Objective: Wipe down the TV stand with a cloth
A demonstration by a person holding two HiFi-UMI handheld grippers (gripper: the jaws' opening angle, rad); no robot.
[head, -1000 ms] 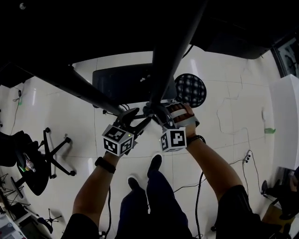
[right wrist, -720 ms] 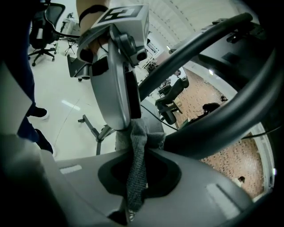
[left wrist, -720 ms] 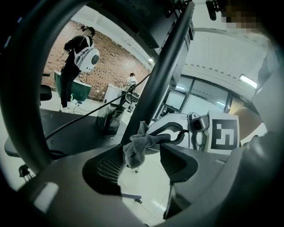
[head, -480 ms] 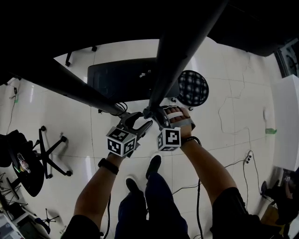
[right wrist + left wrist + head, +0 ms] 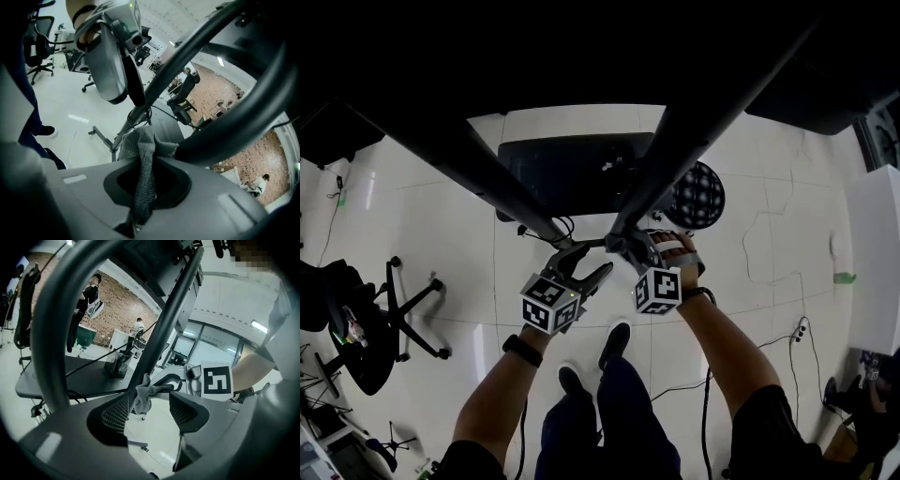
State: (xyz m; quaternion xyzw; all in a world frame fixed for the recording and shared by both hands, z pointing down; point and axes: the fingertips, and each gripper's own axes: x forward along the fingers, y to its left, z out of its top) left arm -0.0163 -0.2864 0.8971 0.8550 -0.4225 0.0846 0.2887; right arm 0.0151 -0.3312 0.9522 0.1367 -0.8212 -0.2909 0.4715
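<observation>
The TV stand is black, with two slanted tubes (image 5: pixel 694 131) that meet above its flat base (image 5: pixel 572 173). My right gripper (image 5: pixel 628 246) is at that meeting point, shut on a grey cloth (image 5: pixel 145 159) that bunches against the thick tube (image 5: pixel 220 126). From the left gripper view the cloth (image 5: pixel 143 397) hangs on the tube (image 5: pixel 161 338) just beyond my jaws. My left gripper (image 5: pixel 586 264) is open beside the right one, with nothing between its fingers (image 5: pixel 117 411). The right gripper (image 5: pixel 147 180) has the cloth clamped between its jaws.
A black office chair (image 5: pixel 375 309) stands at the left. A round mesh stool (image 5: pixel 698 195) sits right of the base. Cables (image 5: pixel 769 337) run over the white floor, and a white cabinet (image 5: pixel 872 253) is at the right. The person's shoes (image 5: pixel 614 337) are below the grippers.
The head view has shifted, so the tubes lie at a new slant. Both grippers stay at the tube junction, a little lower and to the right in the picture.
</observation>
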